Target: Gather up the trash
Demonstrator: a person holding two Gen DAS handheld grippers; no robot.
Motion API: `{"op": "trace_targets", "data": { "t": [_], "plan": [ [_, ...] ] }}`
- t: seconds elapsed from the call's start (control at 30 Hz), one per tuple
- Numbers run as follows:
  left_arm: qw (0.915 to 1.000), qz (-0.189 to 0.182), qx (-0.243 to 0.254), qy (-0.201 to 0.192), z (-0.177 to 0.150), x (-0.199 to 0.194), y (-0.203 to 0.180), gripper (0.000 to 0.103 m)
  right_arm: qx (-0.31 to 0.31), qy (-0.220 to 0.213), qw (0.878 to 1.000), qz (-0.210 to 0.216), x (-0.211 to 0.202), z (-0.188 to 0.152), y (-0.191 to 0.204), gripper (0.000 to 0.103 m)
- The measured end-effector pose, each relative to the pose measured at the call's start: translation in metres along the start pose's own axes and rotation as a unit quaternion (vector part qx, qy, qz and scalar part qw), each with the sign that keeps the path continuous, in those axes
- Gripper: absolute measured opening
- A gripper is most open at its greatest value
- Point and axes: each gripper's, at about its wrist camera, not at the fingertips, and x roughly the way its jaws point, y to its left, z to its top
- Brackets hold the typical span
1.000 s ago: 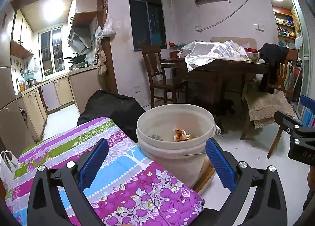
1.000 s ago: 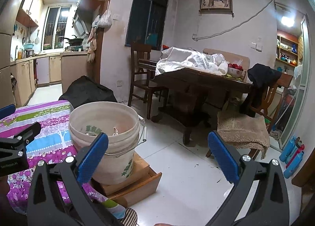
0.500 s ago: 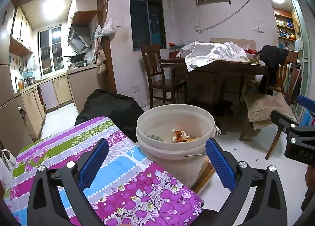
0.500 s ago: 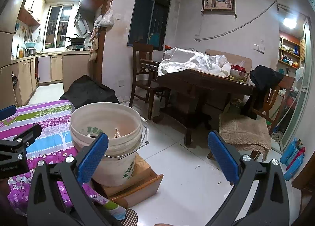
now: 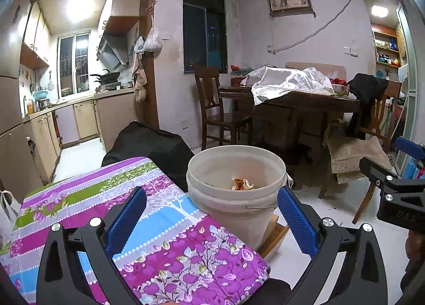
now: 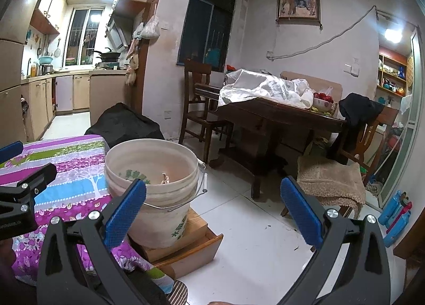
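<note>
Trash (image 5: 241,184), a crumpled orange and white scrap, is seen at the bottom of a pale plastic bucket (image 5: 236,198) in the centre of the left wrist view, just above and between the blue pads of the left gripper (image 5: 209,214). The jaws of that gripper are spread wide, with nothing held between them. The bucket is set on a wooden drawer (image 6: 186,249) on the white floor, just beside a table covered with a purple flowered cloth (image 5: 106,214).

In the right wrist view the bucket lies at centre left, partly behind the left pad of the right gripper (image 6: 212,204), whose jaws are likewise spread wide and empty. A dark dining table (image 6: 279,118) draped with white plastic is seen at upper right, well apart from the bucket.
</note>
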Motion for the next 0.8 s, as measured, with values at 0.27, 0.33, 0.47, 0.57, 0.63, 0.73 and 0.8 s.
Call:
{"op": "trace_targets", "data": {
  "t": [0.27,0.33,0.47,0.57,0.63,0.73,0.8],
  "plan": [
    [0.9999,0.007,0.003,-0.010,-0.016,-0.018,0.000,0.098,-0.004,0.005,1.000,0.006,-0.009,-0.012,0.011,0.098],
    [0.9999,0.005,0.001,-0.009,-0.016,-0.019,0.000,0.098,-0.011,0.007,1.000,0.004,-0.010,-0.014,0.014,0.098],
    [0.9996,0.008,-0.005,-0.027,-0.012,-0.024,-0.001,0.098,-0.008,0.002,1.000,0.000,-0.011,-0.011,0.010,0.098],
    [0.9988,0.014,0.009,-0.046,-0.009,-0.029,-0.008,0.098,0.001,-0.001,1.000,-0.001,-0.011,-0.010,0.006,0.098],
    [0.9987,0.014,0.016,-0.046,-0.008,-0.028,-0.011,0.098,0.004,0.002,1.000,-0.003,-0.008,-0.010,0.004,0.098],
    [0.9990,0.015,0.017,-0.038,-0.009,-0.023,-0.013,0.098,0.005,0.007,1.000,-0.003,-0.004,-0.012,0.003,0.098],
    [0.9991,0.020,0.019,-0.031,-0.009,-0.019,-0.013,0.098,0.006,0.008,1.000,-0.003,-0.002,-0.012,0.003,0.098]
  ]
}}
